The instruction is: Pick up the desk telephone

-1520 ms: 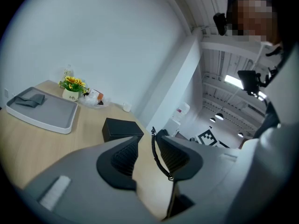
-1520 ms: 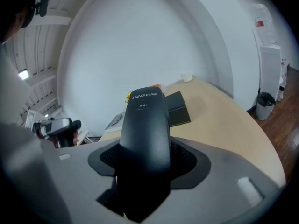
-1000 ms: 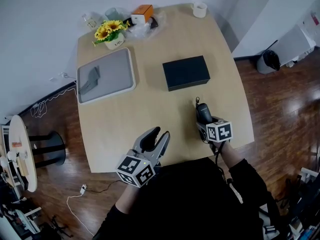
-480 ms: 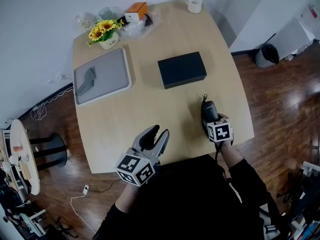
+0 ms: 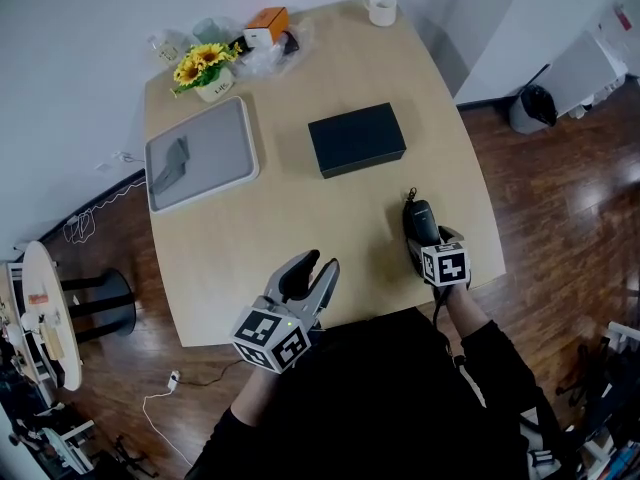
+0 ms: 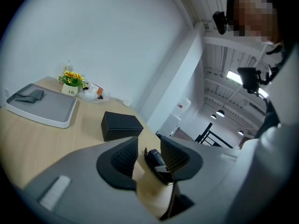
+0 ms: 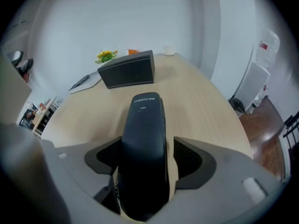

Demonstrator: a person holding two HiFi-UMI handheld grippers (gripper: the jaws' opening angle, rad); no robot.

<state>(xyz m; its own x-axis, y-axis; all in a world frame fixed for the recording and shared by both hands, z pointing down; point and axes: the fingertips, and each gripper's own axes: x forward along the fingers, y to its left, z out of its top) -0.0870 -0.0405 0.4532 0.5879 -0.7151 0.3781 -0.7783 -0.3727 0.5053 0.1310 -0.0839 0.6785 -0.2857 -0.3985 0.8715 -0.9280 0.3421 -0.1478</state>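
Pointing steeply down, right tongs (image 5: 424, 240) opening around telephone handset (image 5: 419, 216), left tongs (image 5: 316, 266) apart.

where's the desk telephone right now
In the head view the desk telephone is near the right front edge of the table, between the opening jaws of the right hand-held gripper, with the black box beyond it.

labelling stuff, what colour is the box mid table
The box is black, clearest in the head view.
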